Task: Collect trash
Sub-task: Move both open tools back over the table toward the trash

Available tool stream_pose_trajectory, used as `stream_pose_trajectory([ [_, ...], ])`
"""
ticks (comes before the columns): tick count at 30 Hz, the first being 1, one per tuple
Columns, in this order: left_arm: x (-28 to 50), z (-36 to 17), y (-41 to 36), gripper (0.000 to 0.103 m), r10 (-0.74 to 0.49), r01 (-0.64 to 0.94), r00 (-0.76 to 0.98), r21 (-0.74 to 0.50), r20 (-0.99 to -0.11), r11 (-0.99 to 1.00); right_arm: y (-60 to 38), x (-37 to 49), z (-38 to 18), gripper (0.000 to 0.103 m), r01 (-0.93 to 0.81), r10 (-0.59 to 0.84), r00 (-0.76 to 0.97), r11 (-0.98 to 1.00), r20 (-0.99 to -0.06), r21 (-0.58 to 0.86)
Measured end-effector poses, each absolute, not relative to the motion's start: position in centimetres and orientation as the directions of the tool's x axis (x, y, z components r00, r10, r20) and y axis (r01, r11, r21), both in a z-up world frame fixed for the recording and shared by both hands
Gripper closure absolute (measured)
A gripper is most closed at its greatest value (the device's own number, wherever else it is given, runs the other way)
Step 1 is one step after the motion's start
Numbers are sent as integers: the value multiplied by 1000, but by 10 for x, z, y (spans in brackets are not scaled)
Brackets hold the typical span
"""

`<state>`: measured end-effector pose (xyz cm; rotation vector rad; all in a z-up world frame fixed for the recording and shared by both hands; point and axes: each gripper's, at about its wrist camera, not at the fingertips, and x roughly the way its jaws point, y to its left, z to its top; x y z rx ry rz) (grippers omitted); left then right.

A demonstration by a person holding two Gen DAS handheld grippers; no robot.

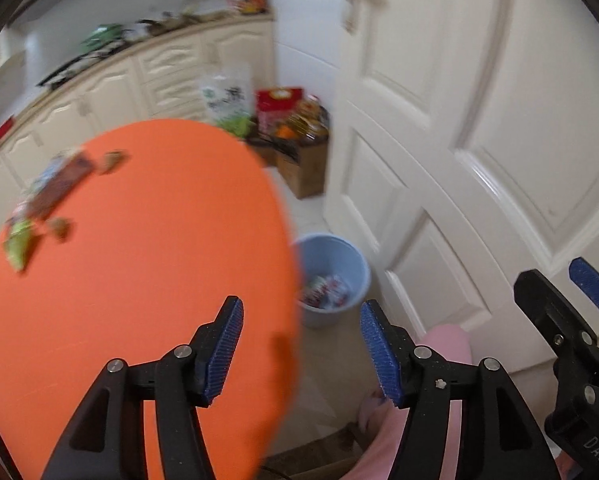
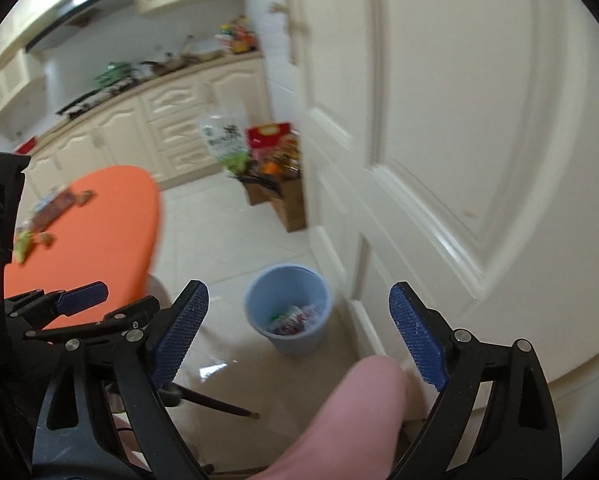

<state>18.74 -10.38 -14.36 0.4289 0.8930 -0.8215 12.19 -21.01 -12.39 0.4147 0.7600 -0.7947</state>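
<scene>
A round orange table [image 1: 147, 264] holds several wrappers at its far left: a brown one [image 1: 61, 186], a green one [image 1: 19, 242] and small scraps [image 1: 111, 160]. A light blue bin [image 1: 333, 276] with wrappers inside stands on the floor beside the table, by a white door. My left gripper [image 1: 301, 344] is open and empty over the table's right edge. My right gripper [image 2: 299, 336] is open and empty above the floor, with the bin [image 2: 289, 304] between its fingers. The table [image 2: 95, 240] and wrappers [image 2: 55, 204] lie to its left.
A white panelled door [image 1: 479, 140] fills the right side. Cardboard boxes with packaged goods [image 1: 299, 132] stand on the floor by cream kitchen cabinets [image 1: 111, 80]. A pink-clad leg [image 2: 339, 412] is low in front. A tripod leg [image 2: 215, 400] lies on the tiled floor.
</scene>
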Motion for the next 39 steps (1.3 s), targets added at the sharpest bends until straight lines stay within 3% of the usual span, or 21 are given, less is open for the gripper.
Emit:
stream_pose_trajectory([
  [10, 238, -106, 39, 37, -356, 570, 522, 8, -775, 821, -145, 218, -95, 9, 584, -352, 645, 800, -678, 140],
  [18, 291, -108, 113, 37, -230, 384, 569, 7, -789, 923, -112, 311, -113, 9, 423, -211, 677, 895, -705, 138],
  [27, 361, -116, 132, 37, -177, 288, 527, -20, -831, 957, -88, 415, -150, 9, 298, -111, 633, 948, -766, 109],
  [39, 441, -143, 133, 37, -153, 244, 452, -43, -879, 969, -78, 489, -208, 9, 212, -86, 518, 977, -851, 30],
])
